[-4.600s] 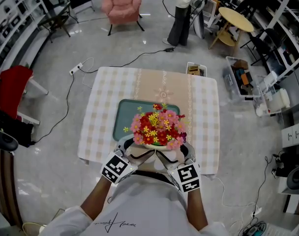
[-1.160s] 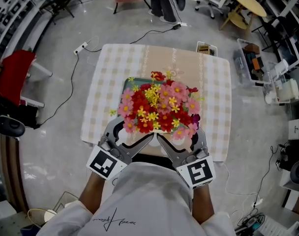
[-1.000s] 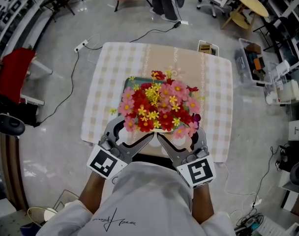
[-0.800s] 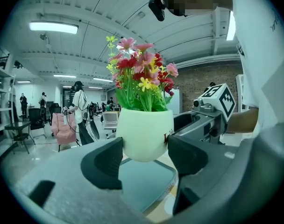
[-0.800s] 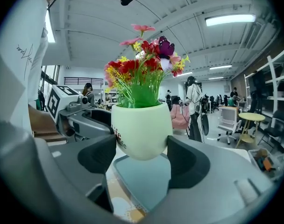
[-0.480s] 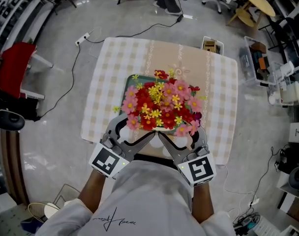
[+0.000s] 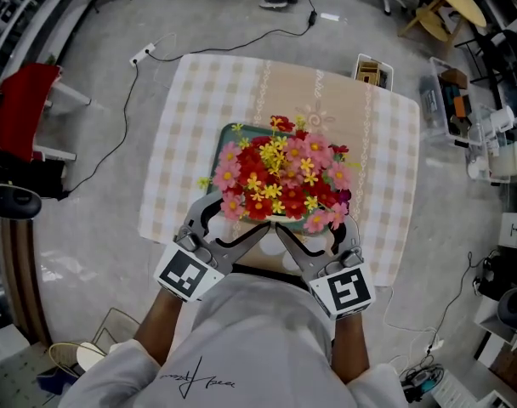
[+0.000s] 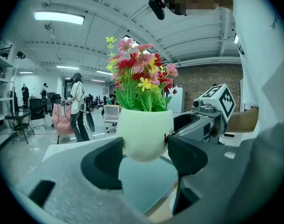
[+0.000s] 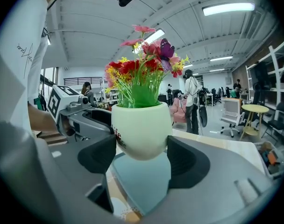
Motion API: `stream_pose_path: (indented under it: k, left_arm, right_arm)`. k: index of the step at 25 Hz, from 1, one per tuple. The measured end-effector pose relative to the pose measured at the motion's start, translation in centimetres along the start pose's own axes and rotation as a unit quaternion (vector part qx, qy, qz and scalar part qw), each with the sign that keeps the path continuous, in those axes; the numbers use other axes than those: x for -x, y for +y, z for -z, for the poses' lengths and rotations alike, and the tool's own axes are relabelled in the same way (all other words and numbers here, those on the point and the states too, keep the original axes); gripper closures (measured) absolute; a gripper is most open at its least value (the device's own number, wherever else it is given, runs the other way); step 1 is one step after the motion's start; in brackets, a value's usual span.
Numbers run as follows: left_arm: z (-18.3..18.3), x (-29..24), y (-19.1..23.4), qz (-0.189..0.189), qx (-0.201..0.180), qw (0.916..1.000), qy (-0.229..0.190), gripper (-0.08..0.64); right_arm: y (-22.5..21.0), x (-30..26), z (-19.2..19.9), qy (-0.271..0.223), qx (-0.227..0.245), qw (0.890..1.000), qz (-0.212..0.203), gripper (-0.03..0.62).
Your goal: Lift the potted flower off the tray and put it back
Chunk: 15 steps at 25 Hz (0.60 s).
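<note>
Potted flower [image 7: 280, 185] held above tray [image 7: 228, 134] | left gripper [image 8: 145, 149], right gripper [image 9: 141, 154]: jaws clamp white pot [image 8: 144, 132] | red "Li…" lettering, partly hidden

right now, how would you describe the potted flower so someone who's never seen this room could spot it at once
Find the checked-cloth table on the grey floor, then the teal tray on it. Above that tray the left gripper and right gripper clamp the potted flower: a rounded white pot with red lettering, the only thing bearing red, pink and yellow blooms.
</note>
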<state>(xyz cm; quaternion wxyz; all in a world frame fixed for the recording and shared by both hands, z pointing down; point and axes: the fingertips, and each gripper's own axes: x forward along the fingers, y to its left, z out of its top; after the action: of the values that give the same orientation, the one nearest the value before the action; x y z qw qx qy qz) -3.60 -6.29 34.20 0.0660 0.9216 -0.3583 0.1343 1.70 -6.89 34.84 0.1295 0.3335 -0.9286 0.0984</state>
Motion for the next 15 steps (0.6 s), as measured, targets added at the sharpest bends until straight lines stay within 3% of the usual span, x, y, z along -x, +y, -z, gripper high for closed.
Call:
stream_pose_path:
  k: [15]
  left_arm:
    - [2.0,-1.6,2.6,0.005,0.001,0.9998,0.019,0.259]
  right_arm:
    - [-1.5,-3.0,1.0,0.01,-0.003,1.0,0.0,0.245]
